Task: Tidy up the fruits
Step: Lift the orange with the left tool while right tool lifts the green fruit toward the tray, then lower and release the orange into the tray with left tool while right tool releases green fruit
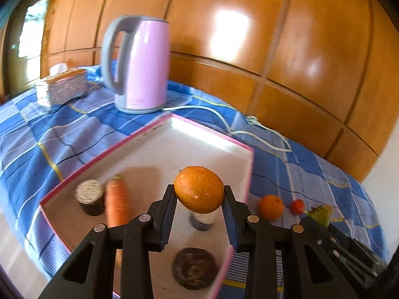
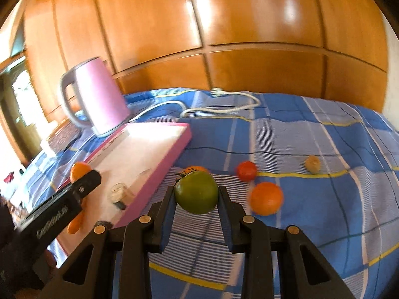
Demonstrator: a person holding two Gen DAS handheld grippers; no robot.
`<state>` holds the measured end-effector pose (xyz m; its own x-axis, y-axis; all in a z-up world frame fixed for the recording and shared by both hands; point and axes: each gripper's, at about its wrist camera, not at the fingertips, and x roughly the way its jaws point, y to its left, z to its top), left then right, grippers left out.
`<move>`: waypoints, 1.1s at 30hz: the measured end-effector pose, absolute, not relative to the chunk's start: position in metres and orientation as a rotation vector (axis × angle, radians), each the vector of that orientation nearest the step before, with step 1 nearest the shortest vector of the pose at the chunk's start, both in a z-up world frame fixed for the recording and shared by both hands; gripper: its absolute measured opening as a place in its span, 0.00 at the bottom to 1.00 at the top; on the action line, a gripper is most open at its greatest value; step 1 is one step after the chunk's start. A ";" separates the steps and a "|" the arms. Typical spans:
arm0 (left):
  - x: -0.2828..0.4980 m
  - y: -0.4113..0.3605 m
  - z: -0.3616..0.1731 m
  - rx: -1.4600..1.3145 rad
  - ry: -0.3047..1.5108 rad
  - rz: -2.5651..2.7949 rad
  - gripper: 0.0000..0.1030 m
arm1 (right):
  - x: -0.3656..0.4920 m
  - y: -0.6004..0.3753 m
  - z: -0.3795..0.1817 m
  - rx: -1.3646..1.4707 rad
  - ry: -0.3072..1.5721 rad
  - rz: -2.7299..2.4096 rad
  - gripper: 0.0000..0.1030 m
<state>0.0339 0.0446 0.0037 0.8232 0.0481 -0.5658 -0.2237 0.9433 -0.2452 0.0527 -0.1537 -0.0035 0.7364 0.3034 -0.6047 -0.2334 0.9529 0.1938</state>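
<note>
Our left tool [image 1: 199, 194] grips an orange fruit [image 1: 199, 189] at lower centre, its long axis lying across the frame, above the pink-rimmed tray [image 1: 212, 134]. Our right tool [image 2: 197, 194] clamps a green tomato [image 2: 196, 191], stem tilted to the upper left, just right of the tray's edge. Open checked cloth [image 2: 324, 149] spreads right, carrying loose fruit.

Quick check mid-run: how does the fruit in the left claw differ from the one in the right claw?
The left claw grips an orange fruit; the right claw grips a green tomato. The orange fruit shows no stem, while the green tomato carries a dark stem on top. The orange fruit hangs over the pink-rimmed tray; the green tomato hangs over the blue checked cloth beside it. Both are roundish, lifted clear and pinched between both pads.
</note>
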 end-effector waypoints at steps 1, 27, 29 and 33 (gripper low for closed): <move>0.033 0.050 0.003 -0.317 0.591 0.169 0.35 | 0.053 -0.150 -0.003 0.103 0.680 0.308 0.32; 0.033 0.099 -0.014 -0.450 0.618 0.419 0.39 | 0.086 -0.066 0.006 0.099 0.656 0.518 0.33; 0.032 0.101 -0.014 -0.459 0.613 0.432 0.43 | 0.089 -0.062 0.006 0.103 0.663 0.535 0.33; 0.032 0.102 -0.015 -0.465 0.614 0.445 0.51 | 0.092 -0.062 0.002 0.125 0.694 0.538 0.34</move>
